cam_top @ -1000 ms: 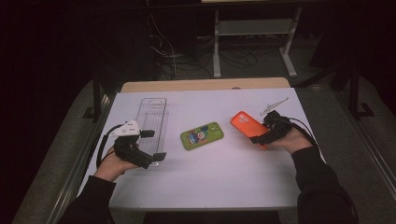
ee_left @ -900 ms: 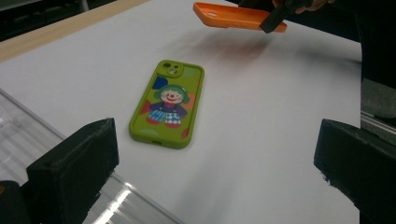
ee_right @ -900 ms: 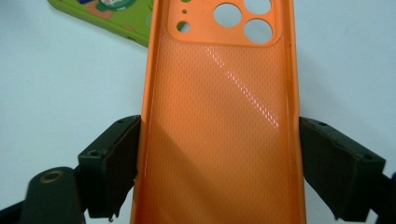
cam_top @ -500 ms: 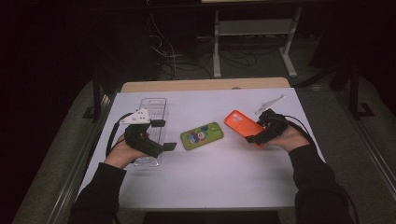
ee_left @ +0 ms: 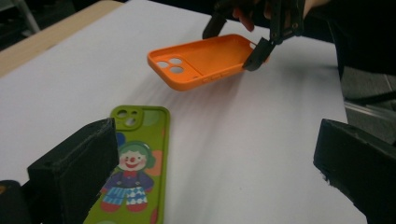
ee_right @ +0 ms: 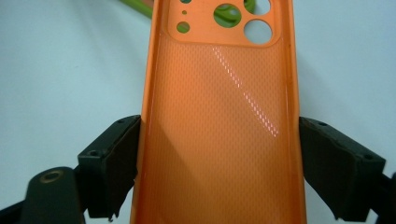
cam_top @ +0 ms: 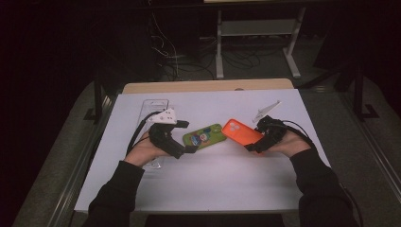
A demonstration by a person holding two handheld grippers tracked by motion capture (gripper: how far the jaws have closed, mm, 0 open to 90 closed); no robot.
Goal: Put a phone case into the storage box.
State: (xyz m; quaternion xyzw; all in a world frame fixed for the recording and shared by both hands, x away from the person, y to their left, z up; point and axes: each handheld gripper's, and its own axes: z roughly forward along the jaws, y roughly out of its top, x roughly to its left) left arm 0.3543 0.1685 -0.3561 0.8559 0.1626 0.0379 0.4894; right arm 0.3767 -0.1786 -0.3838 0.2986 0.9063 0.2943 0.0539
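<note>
An orange phone case is held just above the white table, inner side up, camera holes toward the table's middle. My right gripper is shut on its long edges, and in the right gripper view the pads press both sides of the orange case. A green phone case with a clown picture lies flat at the centre. My left gripper stands open at the green case's left end, jaws wide apart. In the left gripper view the green case lies by the left jaw, with the orange case beyond.
A clear plastic tray lies under and behind the left hand. A small clear plastic piece sits at the back right. The white tabletop ends in a wooden strip at the far side, with dark floor and cables beyond.
My left gripper has moved right, from over the clear tray to the green case's left end. The right gripper with the orange case has barely shifted.
</note>
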